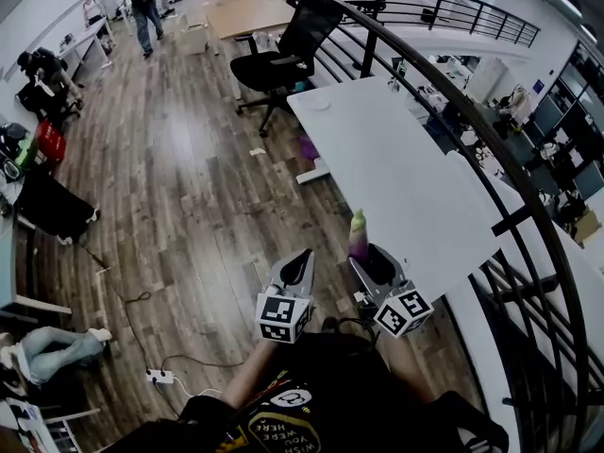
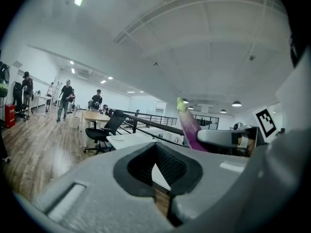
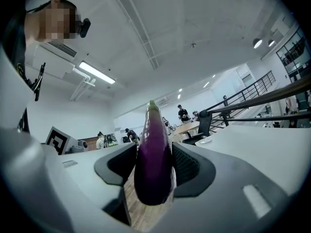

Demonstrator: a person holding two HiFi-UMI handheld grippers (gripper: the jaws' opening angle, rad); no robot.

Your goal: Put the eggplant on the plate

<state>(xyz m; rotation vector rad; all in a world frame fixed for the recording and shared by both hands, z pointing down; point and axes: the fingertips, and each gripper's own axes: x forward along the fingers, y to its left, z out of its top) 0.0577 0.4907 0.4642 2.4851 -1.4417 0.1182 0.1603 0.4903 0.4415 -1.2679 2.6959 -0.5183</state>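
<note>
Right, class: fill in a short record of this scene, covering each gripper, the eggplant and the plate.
left gripper: jaws together, nothing held
right gripper: shut on eggplant
eggplant: held upright, green stem up
plate: on far end of table, well away from eggplant
task: eggplant not yet on plate

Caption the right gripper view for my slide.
Right gripper grips the eggplant upright; the plate waits on the white table beyond.
</note>
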